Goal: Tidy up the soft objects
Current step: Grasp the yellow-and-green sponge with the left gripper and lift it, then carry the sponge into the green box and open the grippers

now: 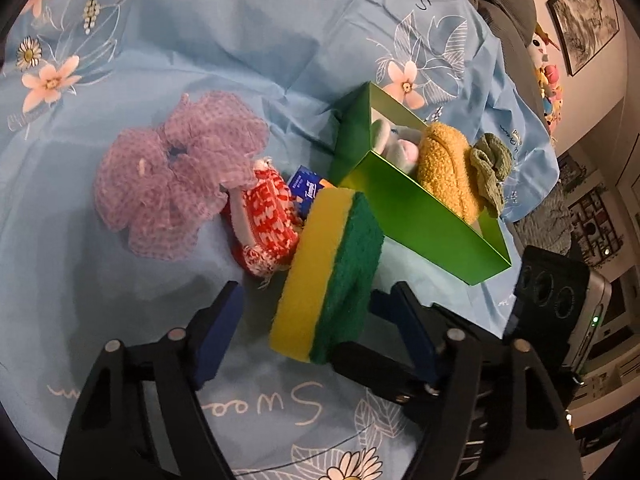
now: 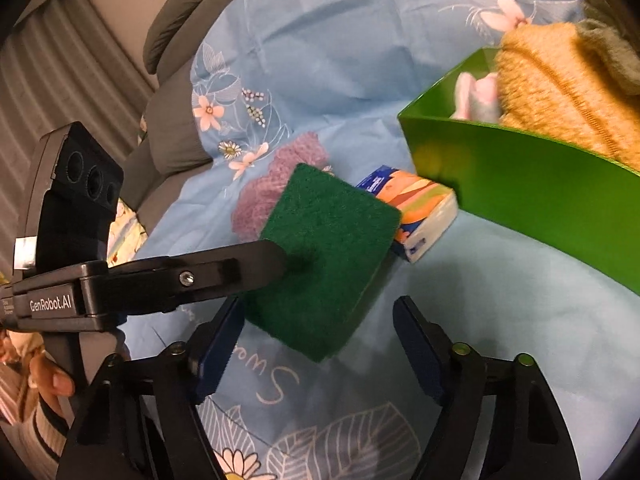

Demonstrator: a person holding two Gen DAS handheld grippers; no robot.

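Observation:
A yellow and green sponge (image 1: 326,268) stands on edge on the blue floral cloth, between my left gripper's (image 1: 316,312) open fingers; the right fingertip (image 1: 384,304) is beside its green face, contact unclear. In the right wrist view the sponge (image 2: 324,256) shows its green face with the left gripper's finger (image 2: 264,260) against it. My right gripper (image 2: 320,336) is open and empty just below it. A green box (image 1: 416,216) holds a mustard fuzzy item (image 1: 444,168), a pale plush (image 1: 396,144) and an olive cloth (image 1: 490,168).
A purple mesh pouf (image 1: 176,176), a red and white knitted item (image 1: 266,220) and a tissue pack (image 2: 416,212) lie left of the box. The blue cloth (image 1: 240,40) covers the surface. Grey cushions (image 2: 172,132) and stuffed toys (image 1: 548,80) sit beyond its edge.

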